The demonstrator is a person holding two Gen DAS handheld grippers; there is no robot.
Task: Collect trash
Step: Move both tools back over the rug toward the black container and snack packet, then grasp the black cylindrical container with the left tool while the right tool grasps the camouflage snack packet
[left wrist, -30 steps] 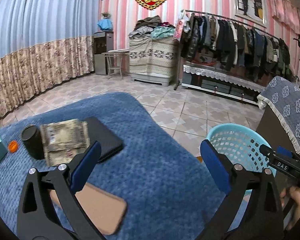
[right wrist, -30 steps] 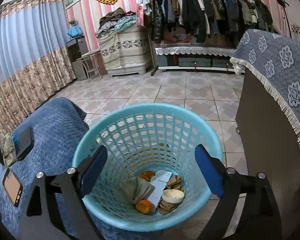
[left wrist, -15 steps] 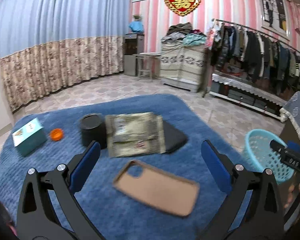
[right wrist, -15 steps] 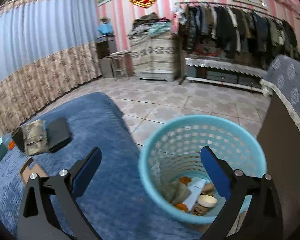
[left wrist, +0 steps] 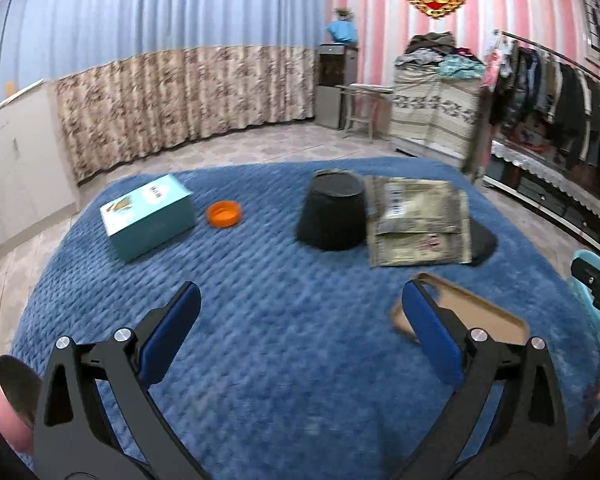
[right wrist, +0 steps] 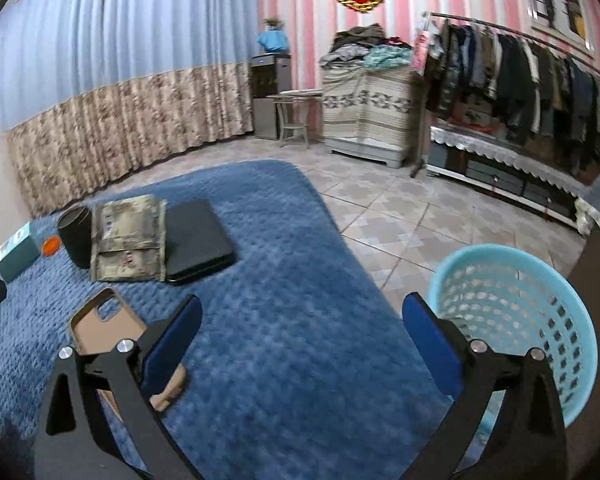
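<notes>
Grippers both gape wide with nothing between their pads: our left gripper [left wrist: 300, 324] over the blue blanket [left wrist: 260, 280], our right gripper [right wrist: 302, 328] beside the turquoise basket [right wrist: 540, 280]. An orange cap [left wrist: 224, 213] lies between teal box [left wrist: 148, 216] and black cup [left wrist: 334, 216].

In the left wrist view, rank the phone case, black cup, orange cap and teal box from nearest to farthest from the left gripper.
From the left gripper, open and empty:
1. Phone case, right beside its right finger.
2. Black cup, ahead, slightly right of centre.
3. Orange cap and teal box, ahead to the left, too close to call.
</notes>
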